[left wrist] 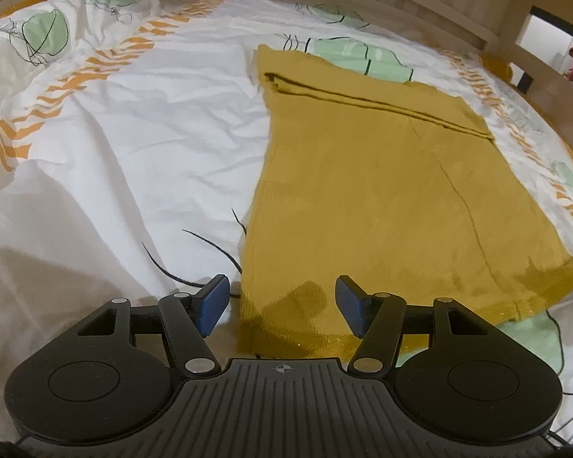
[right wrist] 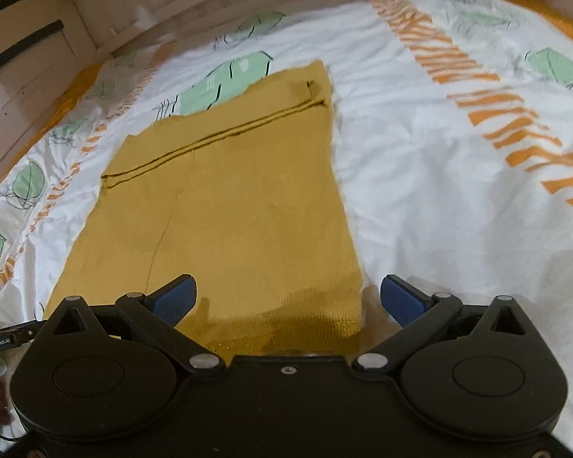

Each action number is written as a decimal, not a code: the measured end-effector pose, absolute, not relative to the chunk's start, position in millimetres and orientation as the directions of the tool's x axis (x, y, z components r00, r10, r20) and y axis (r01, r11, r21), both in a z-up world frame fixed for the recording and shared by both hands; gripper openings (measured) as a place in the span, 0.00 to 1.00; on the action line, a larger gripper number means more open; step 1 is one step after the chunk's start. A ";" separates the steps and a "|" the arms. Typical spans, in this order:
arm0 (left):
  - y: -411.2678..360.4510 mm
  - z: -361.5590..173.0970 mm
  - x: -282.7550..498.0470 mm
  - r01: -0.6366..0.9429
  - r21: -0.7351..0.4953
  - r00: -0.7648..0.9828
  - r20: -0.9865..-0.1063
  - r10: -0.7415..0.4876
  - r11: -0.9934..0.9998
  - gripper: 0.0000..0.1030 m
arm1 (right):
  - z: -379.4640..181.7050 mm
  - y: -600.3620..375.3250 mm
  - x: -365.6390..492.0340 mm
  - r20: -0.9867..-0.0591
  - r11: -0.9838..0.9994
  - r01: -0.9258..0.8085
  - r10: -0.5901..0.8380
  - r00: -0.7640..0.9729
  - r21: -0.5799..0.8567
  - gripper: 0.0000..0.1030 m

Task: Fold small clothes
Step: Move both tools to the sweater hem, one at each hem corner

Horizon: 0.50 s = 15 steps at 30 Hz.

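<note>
- Surface: a bed (left wrist: 126,145) with a white duvet printed with orange stripes and green leaves, enclosed by a pale wooden bed frame (left wrist: 401,4) on its far side.
- Task item: a mustard-yellow garment (left wrist: 382,175) lies flat on the duvet as a long rectangle, with a folded band across its far end. The bed frame lies beyond that band; the hem faces both cameras.
- Left hand-held gripper (left wrist: 282,307): jaws spread, nothing between the pads. It hovers over the hem corner farthest from the bed frame, one blue pad (left wrist: 212,303) off the cloth over the duvet, the other over the hem.
- Right hand-held gripper (right wrist: 290,301): jaws spread wide, empty. It straddles the other hem corner, one pad over the garment, the other over bare duvet.
- Step in hand, as judged: take both hem corners for a fold toward the bed frame.
- Procedure: lower each gripper until one pad slides under the corner; pinch all layers, not the top layer alone.
- Avoid catching the duvet, which is loose and wrinkled beside the hem.
- Lift both corners level and together, and carry the hem to meet the folded band squarely.
- Risk: uneven lifting would skew the side edges.
</note>
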<state>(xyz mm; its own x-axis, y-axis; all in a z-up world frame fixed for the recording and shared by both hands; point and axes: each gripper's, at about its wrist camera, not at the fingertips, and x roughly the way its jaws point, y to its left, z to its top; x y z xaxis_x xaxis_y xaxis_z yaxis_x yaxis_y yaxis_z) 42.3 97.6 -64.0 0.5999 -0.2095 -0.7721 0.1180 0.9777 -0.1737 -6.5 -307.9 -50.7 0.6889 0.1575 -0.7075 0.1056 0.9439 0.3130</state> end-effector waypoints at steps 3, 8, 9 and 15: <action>96.1 -67.4 44.3 0.120 -0.170 0.586 -0.784 -0.208 0.978 0.58 | -53.0 -309.4 -5.5 -0.711 0.939 0.111 0.166 0.683 0.326 1.00; 95.3 -72.7 47.2 0.119 -0.170 0.567 -0.797 -0.207 0.978 0.59 | -53.8 -309.5 -5.2 -0.715 0.939 0.110 0.168 0.679 0.326 1.00; 95.0 -73.1 47.6 0.119 -0.171 0.564 -0.799 -0.209 0.978 0.60 | -54.3 -309.7 -5.5 -0.715 0.938 0.110 0.170 0.678 0.327 1.00; 93.2 -74.1 49.2 0.129 -0.179 0.542 -0.811 -0.220 0.975 0.65 | -57.4 -311.2 -1.6 -0.725 0.934 0.115 0.180 0.665 0.338 1.00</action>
